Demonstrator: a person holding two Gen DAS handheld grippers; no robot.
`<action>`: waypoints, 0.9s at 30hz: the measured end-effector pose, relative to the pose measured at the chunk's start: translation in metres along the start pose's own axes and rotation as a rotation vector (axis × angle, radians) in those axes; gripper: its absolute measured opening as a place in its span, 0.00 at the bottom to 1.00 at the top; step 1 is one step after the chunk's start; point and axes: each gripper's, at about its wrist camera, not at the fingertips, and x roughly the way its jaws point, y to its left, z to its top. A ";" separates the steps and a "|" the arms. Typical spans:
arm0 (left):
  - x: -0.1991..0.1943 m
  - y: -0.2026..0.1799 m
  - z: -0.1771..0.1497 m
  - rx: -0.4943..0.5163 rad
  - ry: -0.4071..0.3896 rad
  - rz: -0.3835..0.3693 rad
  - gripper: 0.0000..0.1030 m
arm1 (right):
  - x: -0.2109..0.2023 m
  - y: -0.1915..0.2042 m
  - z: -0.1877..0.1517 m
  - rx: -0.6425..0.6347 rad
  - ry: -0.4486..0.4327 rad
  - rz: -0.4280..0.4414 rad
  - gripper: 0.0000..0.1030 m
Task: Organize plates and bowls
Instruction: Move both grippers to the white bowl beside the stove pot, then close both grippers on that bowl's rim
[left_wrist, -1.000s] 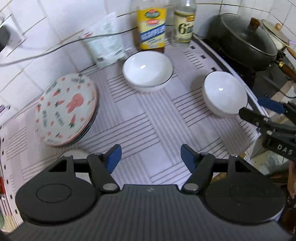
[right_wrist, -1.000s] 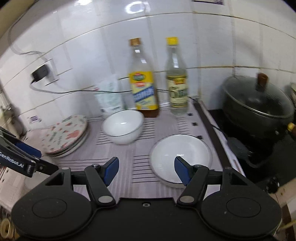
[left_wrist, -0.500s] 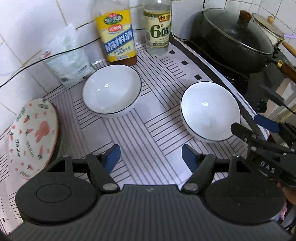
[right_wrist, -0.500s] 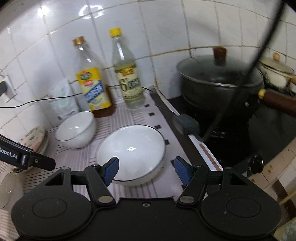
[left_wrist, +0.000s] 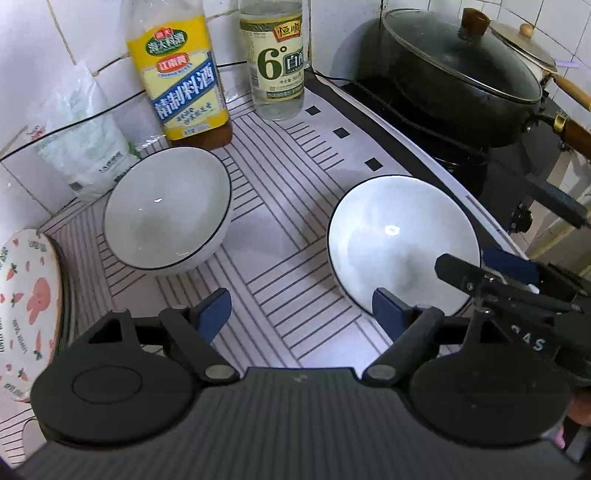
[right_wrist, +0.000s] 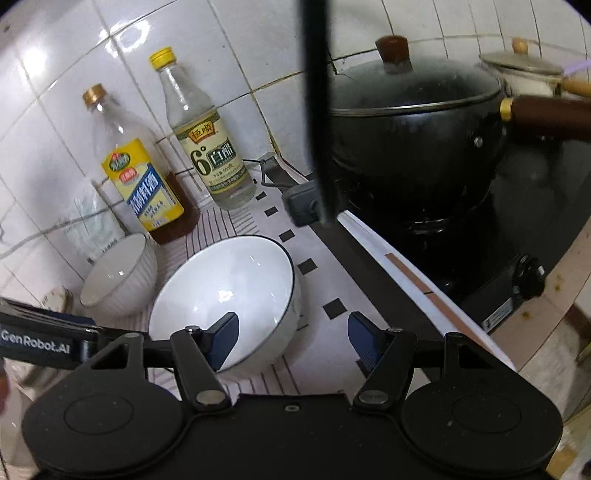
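Note:
Two white bowls with dark rims sit on the striped mat. The far-left bowl shows in the right wrist view too. The nearer right bowl lies by the stove, also seen in the right wrist view. A stack of carrot-print plates is at the left edge. My left gripper is open above the mat between the bowls. My right gripper is open, straddling the right bowl's near rim, left finger inside the bowl; it shows in the left wrist view.
A yellow-label bottle and a vinegar bottle stand at the tiled wall, with a plastic bag to their left. A lidded black wok sits on the stove at right. A black cable hangs across the right wrist view.
Both grippers have moved forward and to the right. The right gripper has come down so its fingers straddle the right bowl's rim. The plates slid toward the left edge of view.

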 end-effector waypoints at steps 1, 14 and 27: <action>0.003 0.000 0.001 -0.004 0.001 -0.005 0.81 | 0.002 0.000 0.000 0.000 0.004 -0.009 0.66; 0.049 0.002 0.011 -0.082 0.043 -0.062 0.58 | 0.027 0.009 -0.003 0.098 0.049 -0.033 0.27; 0.044 -0.001 0.007 -0.092 0.086 -0.152 0.14 | 0.030 0.019 -0.007 0.164 0.053 -0.090 0.20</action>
